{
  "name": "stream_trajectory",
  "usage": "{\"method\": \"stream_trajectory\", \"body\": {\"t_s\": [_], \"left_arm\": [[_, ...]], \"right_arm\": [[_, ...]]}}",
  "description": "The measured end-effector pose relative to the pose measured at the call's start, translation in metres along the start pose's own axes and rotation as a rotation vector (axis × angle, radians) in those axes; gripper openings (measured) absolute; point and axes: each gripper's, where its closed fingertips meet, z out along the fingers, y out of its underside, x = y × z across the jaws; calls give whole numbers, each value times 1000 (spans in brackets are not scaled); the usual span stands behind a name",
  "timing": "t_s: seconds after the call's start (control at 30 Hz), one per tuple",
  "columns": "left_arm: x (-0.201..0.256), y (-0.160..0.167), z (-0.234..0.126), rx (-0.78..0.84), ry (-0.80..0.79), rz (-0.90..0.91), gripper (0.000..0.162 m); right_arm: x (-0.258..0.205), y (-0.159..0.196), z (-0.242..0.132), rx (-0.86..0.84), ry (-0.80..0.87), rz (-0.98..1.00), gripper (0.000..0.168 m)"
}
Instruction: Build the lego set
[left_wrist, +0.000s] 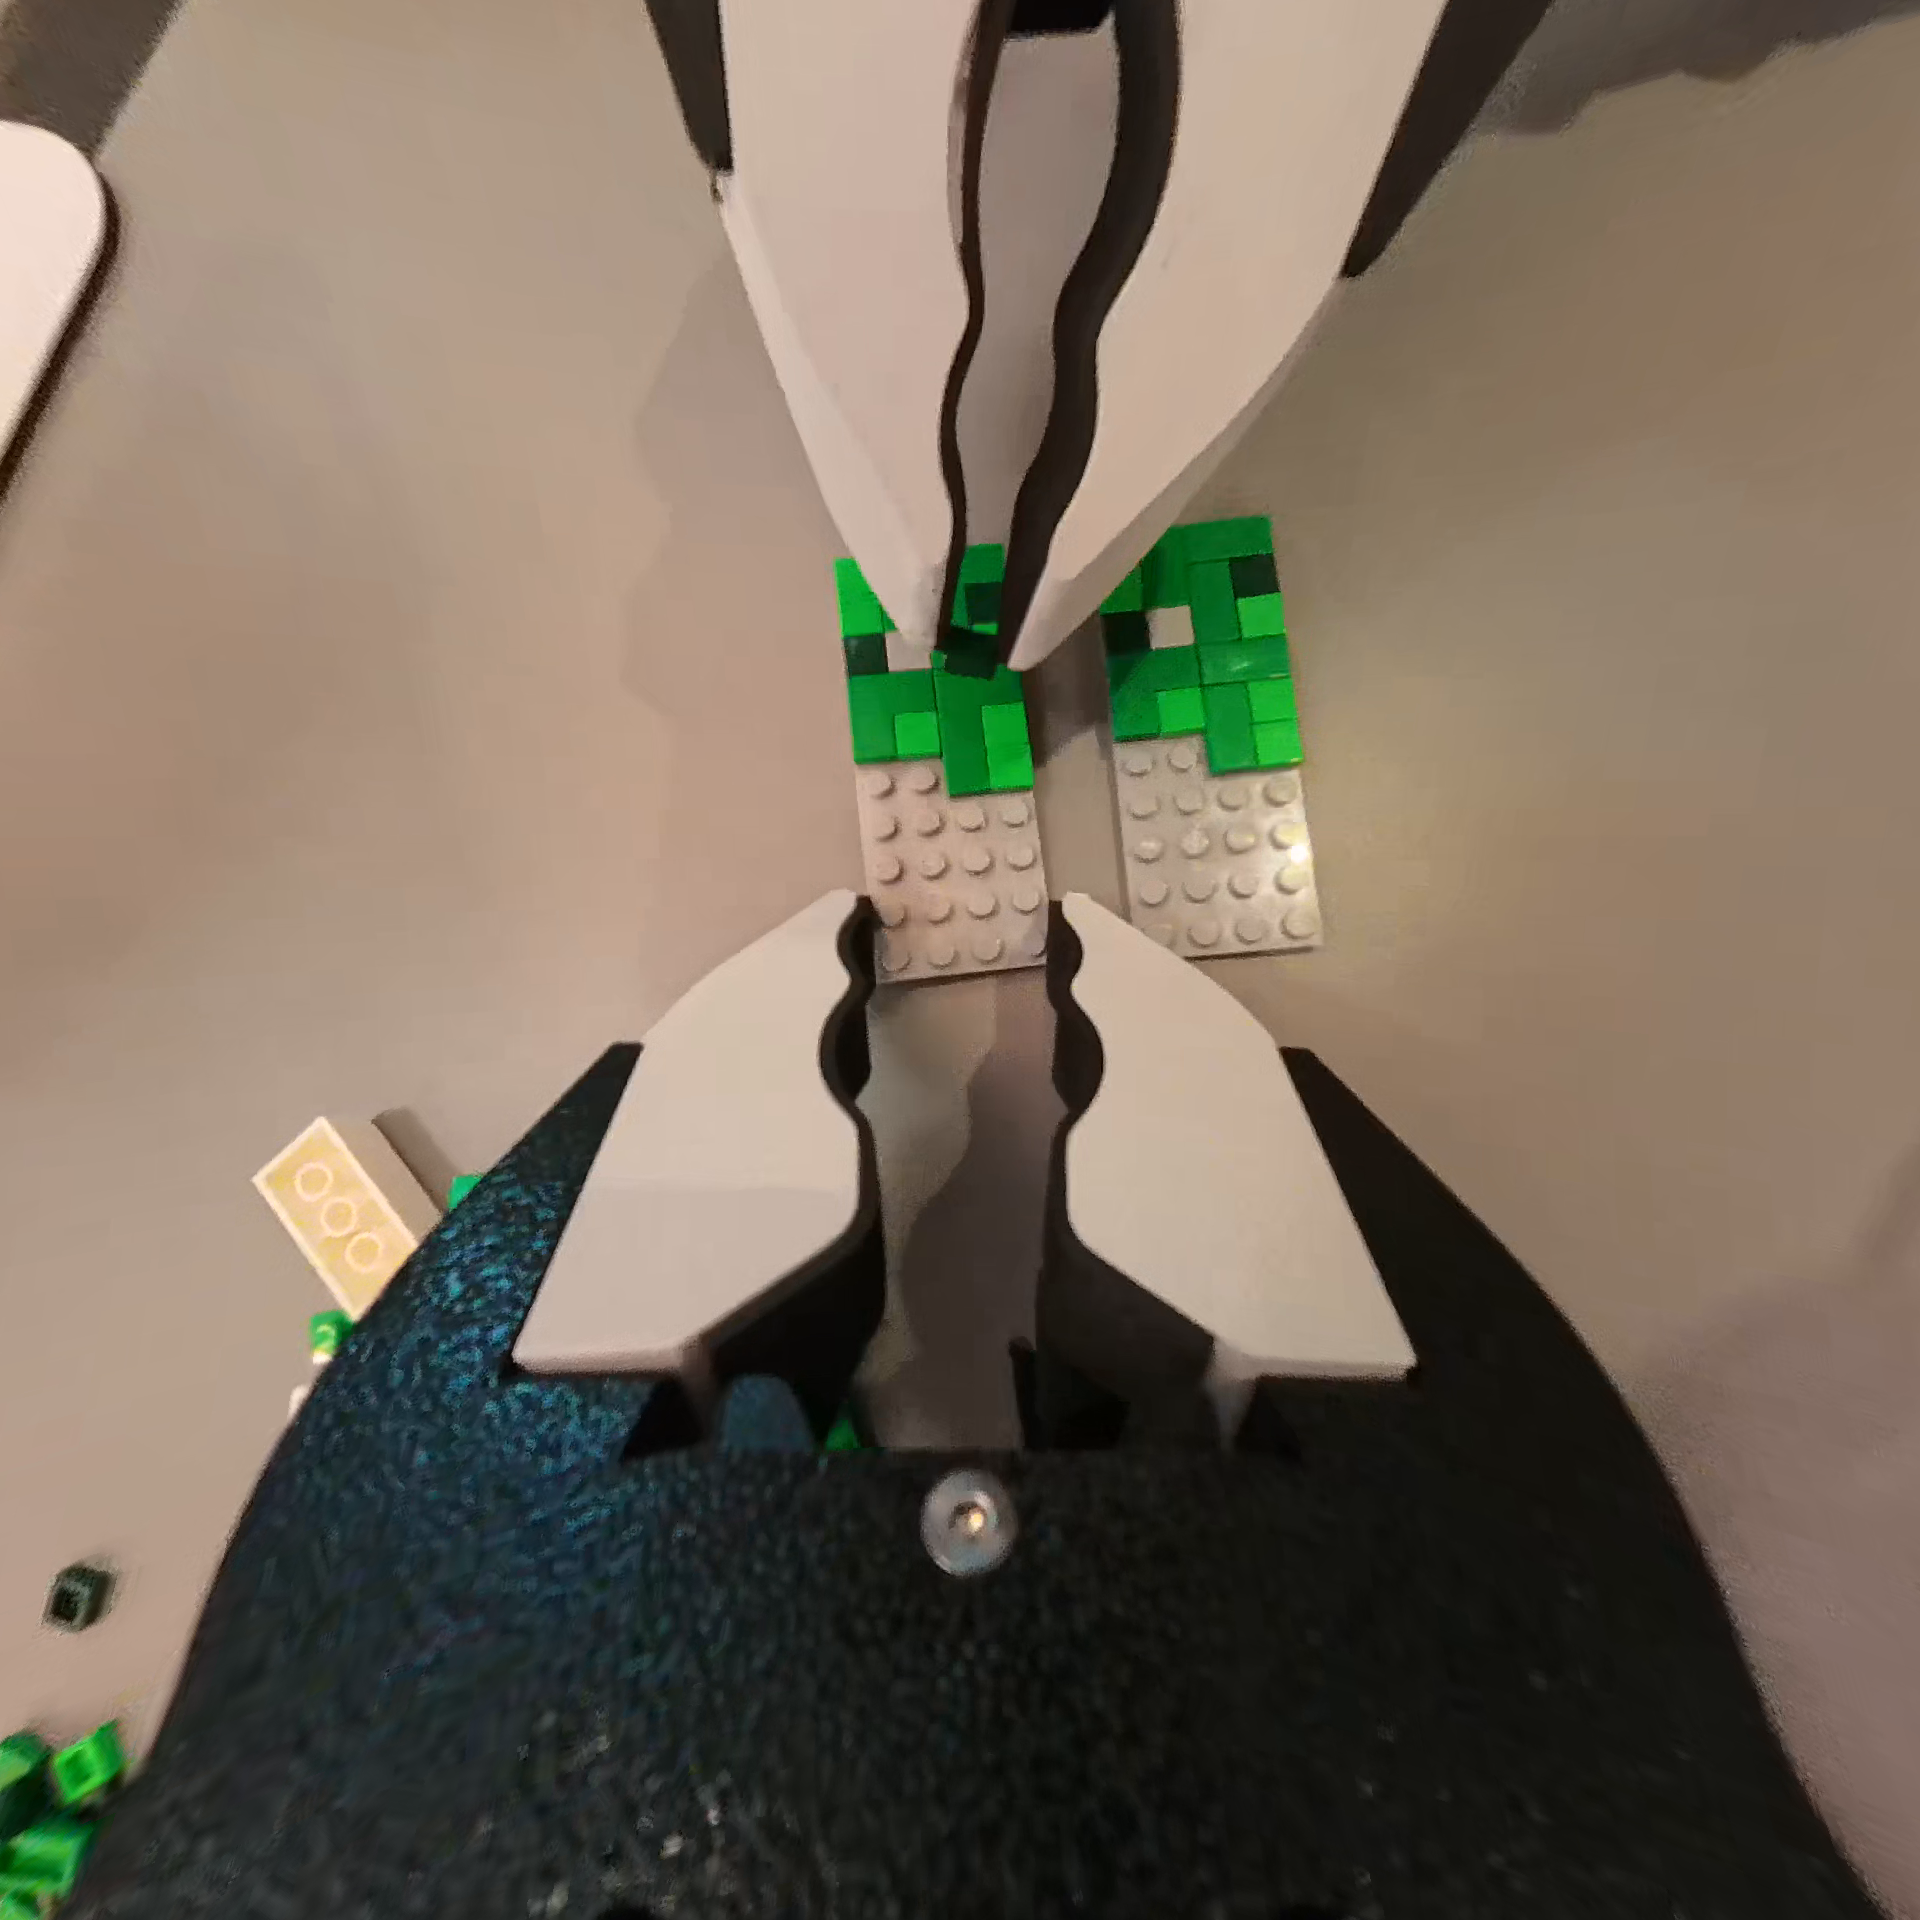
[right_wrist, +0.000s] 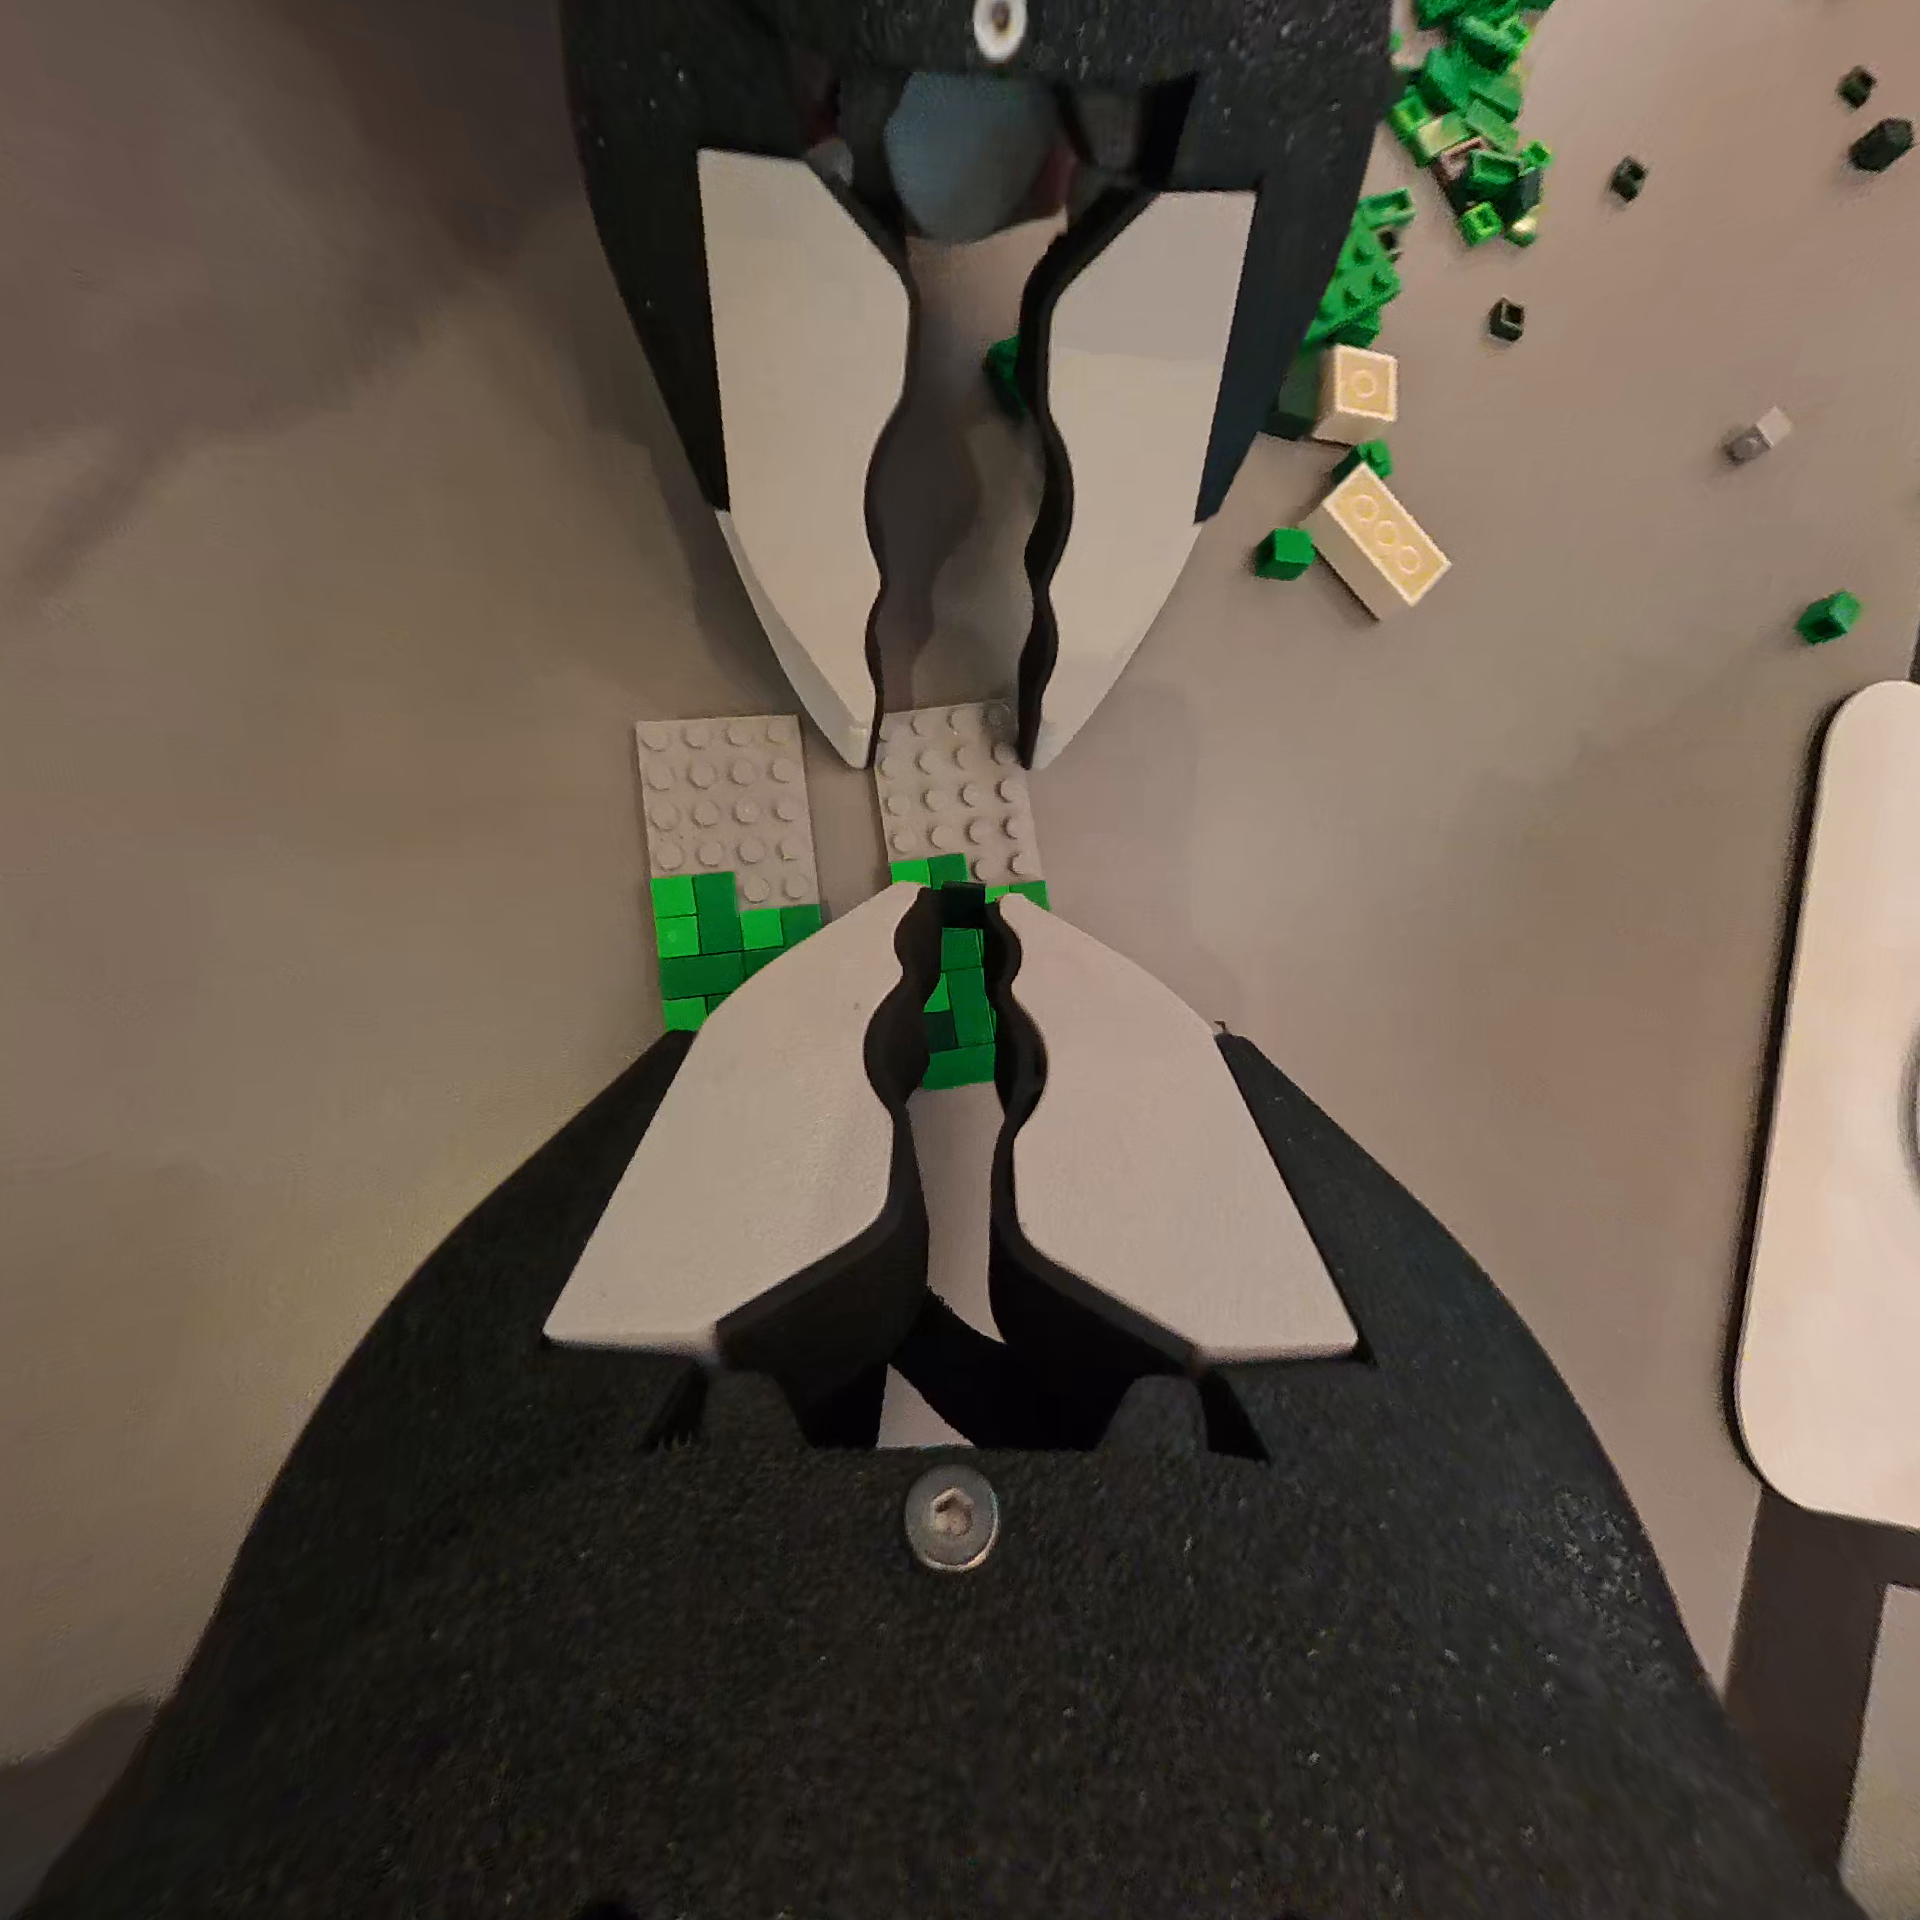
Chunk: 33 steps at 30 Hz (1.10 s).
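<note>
Right gripper (right_wrist: 948, 902) pinched a dark green tile (right_wrist: 958, 902) over the plate (left_wrist: 961, 883); left gripper (left_wrist: 954, 914), fingers parted, straddled that plate's bare end.

At your three o'clock in the right wrist view, a pale rounded-corner board (right_wrist: 1839, 1122) lies on the grey-brown tabletop (right_wrist: 312, 623), its edge running off frame. In the left wrist view you see the same kind of pale rounded board (left_wrist: 42, 291) at ten o'clock, cut by the frame.
</note>
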Motion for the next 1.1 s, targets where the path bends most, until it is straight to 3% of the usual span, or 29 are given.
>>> {"method": "stream_trajectory", "body": {"t_s": [0.53, 0.87, 1.1], "left_arm": [[10, -7, -3, 75, 11, 105, 31], [11, -8, -5, 90, 20, 101, 31], [11, -7, -4, 89, 22, 104, 31]], "right_arm": [[-5, 5, 14, -180, -4, -157, 7], [-9, 4, 15, -216, -52, -111, 8], [-11, 4, 11, -210, -79, -77, 18]]}}
